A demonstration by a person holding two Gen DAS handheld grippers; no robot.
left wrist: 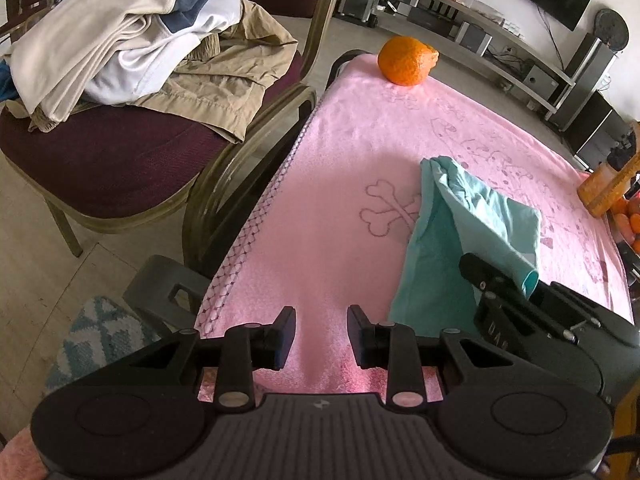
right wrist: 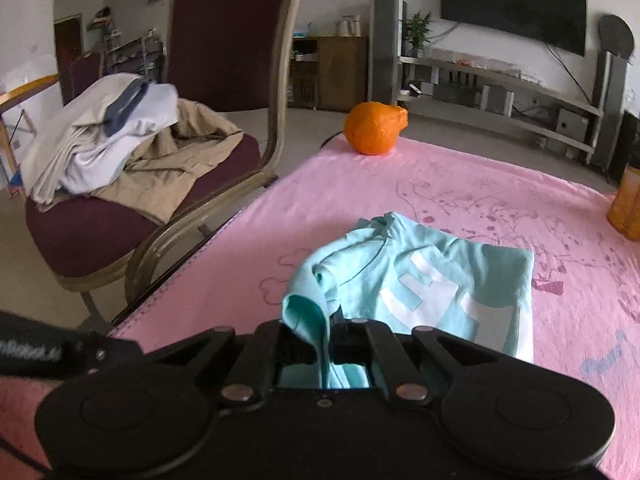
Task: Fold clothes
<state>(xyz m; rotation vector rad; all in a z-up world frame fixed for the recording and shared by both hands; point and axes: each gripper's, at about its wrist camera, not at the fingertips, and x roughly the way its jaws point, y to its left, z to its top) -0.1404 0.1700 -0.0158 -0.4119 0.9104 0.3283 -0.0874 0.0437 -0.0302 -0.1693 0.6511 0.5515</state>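
A teal T-shirt (right wrist: 424, 280) with white letters lies partly folded on the pink towel (right wrist: 460, 192); in the left wrist view the T-shirt (left wrist: 440, 248) sits right of centre. My right gripper (right wrist: 326, 340) is shut on a fold of the shirt's near edge and lifts it slightly; the right gripper also shows in the left wrist view (left wrist: 512, 292). My left gripper (left wrist: 322, 336) is open and empty, low over the bare towel (left wrist: 340, 184) to the left of the shirt.
An orange (left wrist: 406, 60) sits at the towel's far edge. A maroon chair (left wrist: 120, 160) on the left holds a pile of clothes (left wrist: 140, 40). An orange bottle (right wrist: 628, 200) stands at the right edge. A grey stool (left wrist: 168, 296) stands below the table's left side.
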